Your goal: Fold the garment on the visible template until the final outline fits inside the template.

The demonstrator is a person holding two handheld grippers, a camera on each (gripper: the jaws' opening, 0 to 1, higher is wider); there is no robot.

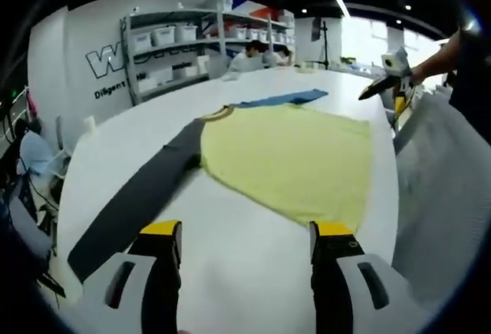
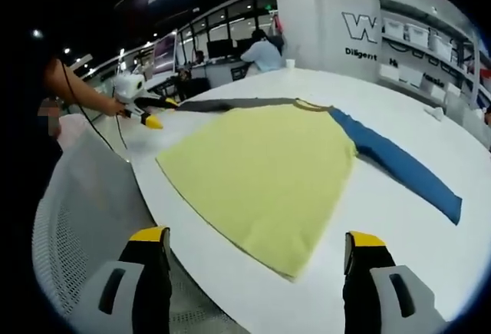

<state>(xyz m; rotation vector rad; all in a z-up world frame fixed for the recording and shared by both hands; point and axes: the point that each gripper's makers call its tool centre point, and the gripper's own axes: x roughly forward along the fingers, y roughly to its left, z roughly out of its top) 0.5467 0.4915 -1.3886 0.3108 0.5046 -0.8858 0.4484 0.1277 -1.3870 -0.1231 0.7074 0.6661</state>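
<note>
White worktop [image 1: 253, 265] carries the shirt [image 1: 295, 157] spread flat, hem toward the near edge, sleeves out for folding. Left gripper [image 1: 247, 242] and right gripper [image 2: 257, 249] hover near it, wide, empty.

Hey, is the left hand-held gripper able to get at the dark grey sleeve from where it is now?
Probably yes. The left hand-held gripper is open above bare white table, and the dark grey sleeve lies flat just ahead and to its left, with nothing lying between them.
</note>
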